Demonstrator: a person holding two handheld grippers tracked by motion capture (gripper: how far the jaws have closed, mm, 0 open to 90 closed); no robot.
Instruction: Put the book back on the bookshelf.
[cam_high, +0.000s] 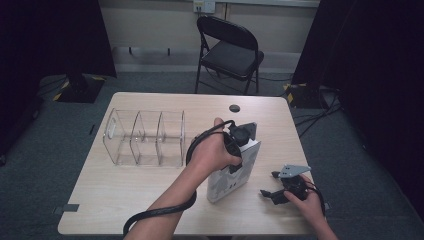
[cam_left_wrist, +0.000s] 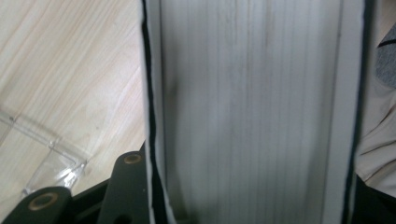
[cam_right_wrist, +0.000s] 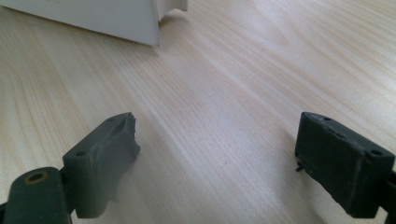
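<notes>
On the left side of the pale wooden table (cam_high: 125, 200) I see a clear plastic holder with three slots (cam_high: 145, 137). All three slots look empty to me. It sits just left of the thick white book (cam_high: 234, 172), so I think the book is meant to go into one of those slots.

The book stands up on the table, near the middle and close to my side. I hold it from above with my left gripper (cam_high: 239, 145). In the left gripper view the white page edges (cam_left_wrist: 247, 112) run right up between the jaws, and the jaws squeeze the book from both sides. I grip it at the top so it stays standing and I can lift it straight up. A corner of the clear holder (cam_left_wrist: 51, 161) shows beside the book there too.

To the right of the book, my right gripper (cam_high: 272, 194) rests low by the table's near edge. Its jaws are spread wide with nothing between them. I think it waits there to help steady the book.
</notes>
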